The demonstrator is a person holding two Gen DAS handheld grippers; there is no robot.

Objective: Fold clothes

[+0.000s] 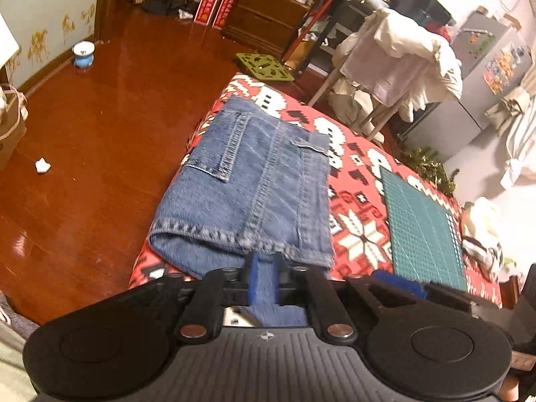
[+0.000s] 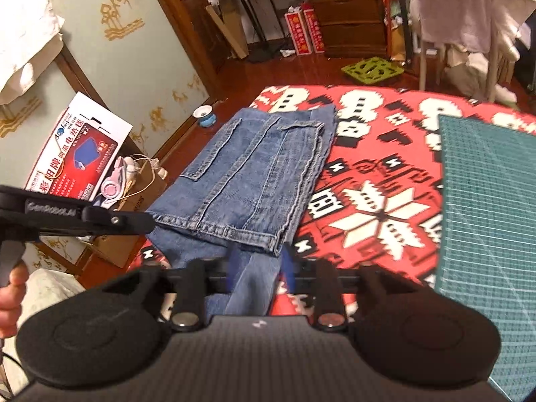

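Observation:
Blue jeans (image 1: 248,181) lie folded on a table covered by a red patterned blanket (image 1: 361,201), hem edge towards me. A lower denim layer runs out from under the fold. My left gripper (image 1: 264,269) is shut on that layer, with cloth filling the narrow gap between its blue fingers. In the right wrist view the jeans (image 2: 254,174) sit at the blanket's (image 2: 368,167) left edge. My right gripper (image 2: 261,268) holds a bunched strip of the same near layer, its fingers blurred and a little wider apart. A hand (image 2: 13,288) holds the left tool beside it.
A green cutting mat (image 1: 422,221) (image 2: 489,201) lies on the blanket right of the jeans. The table's left edge drops to a red-brown wood floor (image 1: 83,167). A chair draped in white laundry (image 1: 395,53), a green stool (image 2: 372,70) and a printed box (image 2: 77,154) stand around.

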